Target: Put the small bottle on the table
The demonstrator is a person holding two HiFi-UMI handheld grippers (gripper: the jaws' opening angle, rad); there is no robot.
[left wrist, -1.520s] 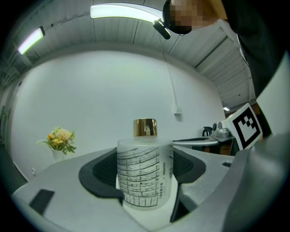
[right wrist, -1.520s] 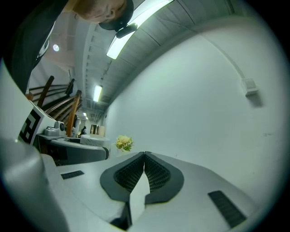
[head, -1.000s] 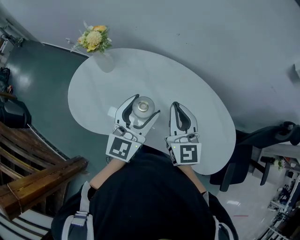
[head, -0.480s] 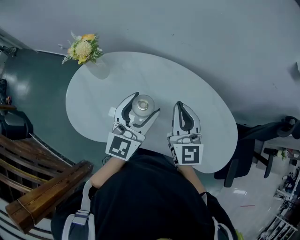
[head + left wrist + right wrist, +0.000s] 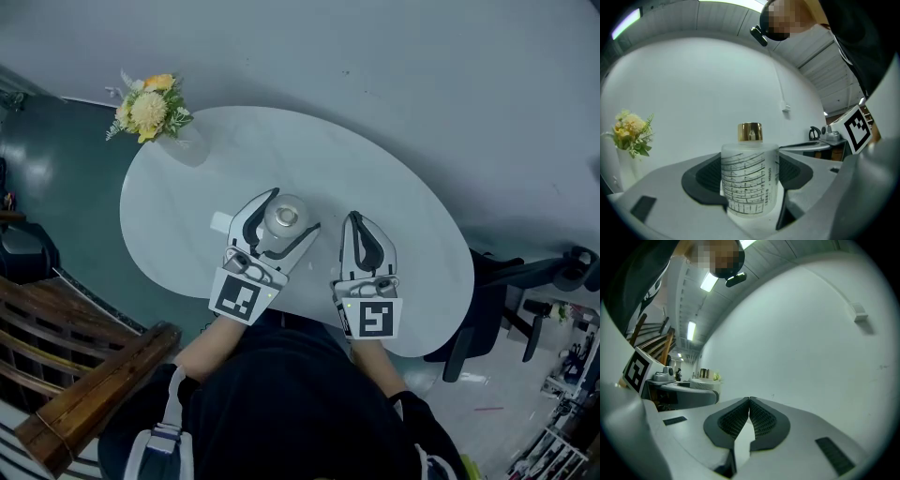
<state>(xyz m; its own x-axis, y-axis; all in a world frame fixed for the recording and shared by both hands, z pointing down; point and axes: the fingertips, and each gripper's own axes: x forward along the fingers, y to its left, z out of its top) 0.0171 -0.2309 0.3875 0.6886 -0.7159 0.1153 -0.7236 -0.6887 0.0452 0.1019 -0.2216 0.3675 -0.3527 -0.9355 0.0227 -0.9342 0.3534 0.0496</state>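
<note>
Head view: left gripper (image 5: 293, 208) is over the near side of the white oval counter (image 5: 319, 159), jaws clamped on the small bottle (image 5: 284, 217), cap up. Right gripper (image 5: 354, 217) is just beside it, not touching, jaws closed. Flowers (image 5: 145, 105) stand in a vase at the counter's far left edge.

Left gripper view: the bottle is frosted with black line print and a gold cap (image 5: 750, 131). It stands upright between the dark pads (image 5: 703, 180), gripped on both sides. Cannot tell whether its base touches the counter.

Right gripper view: jaws pressed together at the tips, nothing between them. White wall beyond.
</note>
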